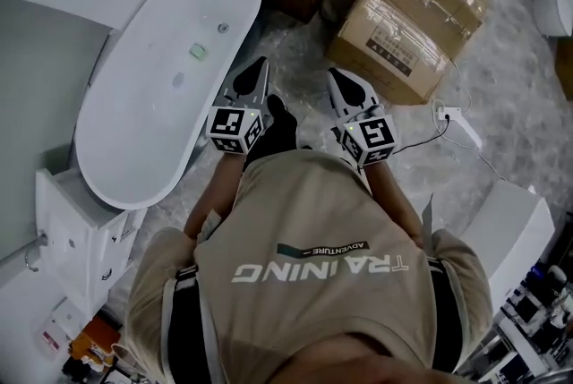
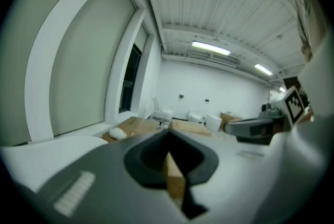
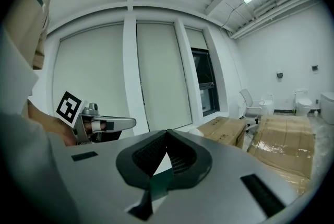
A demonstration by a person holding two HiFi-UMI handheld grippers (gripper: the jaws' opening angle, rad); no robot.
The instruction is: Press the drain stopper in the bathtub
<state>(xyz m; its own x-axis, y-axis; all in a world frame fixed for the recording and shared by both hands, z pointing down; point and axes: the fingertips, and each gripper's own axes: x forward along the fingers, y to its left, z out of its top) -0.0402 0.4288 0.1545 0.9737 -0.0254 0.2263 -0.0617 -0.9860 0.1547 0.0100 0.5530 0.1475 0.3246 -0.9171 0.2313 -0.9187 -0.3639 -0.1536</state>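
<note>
At waist height in front of the person, left gripper (image 2: 168,138): jaws closed tip to tip, nothing between them, touching nothing. Right gripper (image 3: 166,135): the same, shut and empty, held just beside the left and level with it. Bathtub (image 1: 121,160) on the floor to the left, apart from both. Round grey drain fitting (image 1: 223,28) in the tub bottom toward its far end. Cardboard boxes (image 1: 414,13) ahead.

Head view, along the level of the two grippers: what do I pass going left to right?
In order: bathtub → left gripper → right gripper → power strip on the floor. The cardboard boxes overlap the grippers' span, so they are left out.
</note>
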